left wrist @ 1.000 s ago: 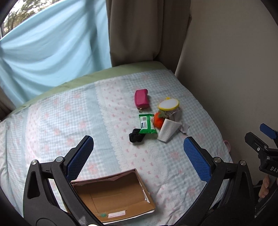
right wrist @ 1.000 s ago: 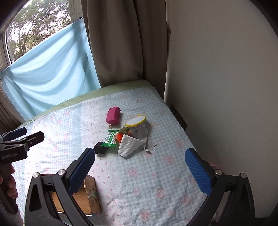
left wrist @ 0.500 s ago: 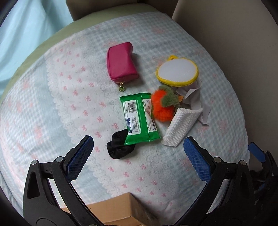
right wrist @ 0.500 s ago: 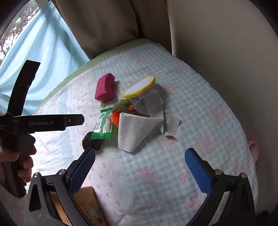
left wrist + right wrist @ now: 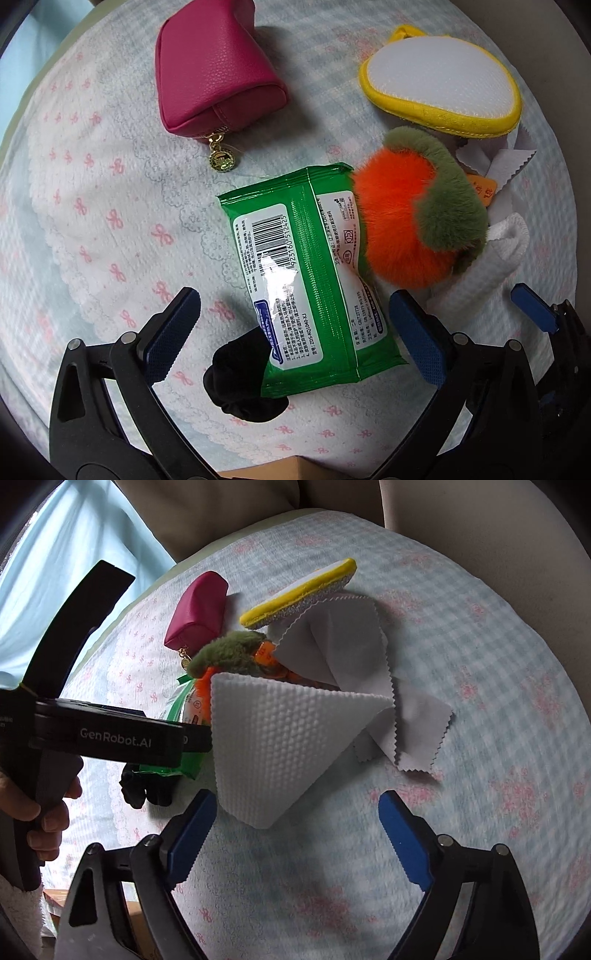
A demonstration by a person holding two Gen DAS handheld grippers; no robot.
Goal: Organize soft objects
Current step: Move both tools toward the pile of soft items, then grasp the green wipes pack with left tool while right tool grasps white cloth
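Left wrist view: left gripper (image 5: 291, 332) points down, jaws wide apart, nothing gripped; green wipes pack (image 5: 310, 273) lies btwn the pads on the bedspread (image 5: 92, 206), its lower corner over a black scrunchie (image 5: 240, 380). Orange/green plush (image 5: 413, 206) touches pack's right edge. Magenta pouch (image 5: 214, 70) upper left, yellow-rimmed pad (image 5: 443, 81) upper right.

Right wrist view: right gripper (image 5: 295, 834) jaws have just been closing a bit, still wide, empty; white textured cloth (image 5: 280, 746) tip just ahead of left pad. Grey cloth (image 5: 340, 642) behind it. A hand (image 5: 44, 812) holds the other gripper at left.
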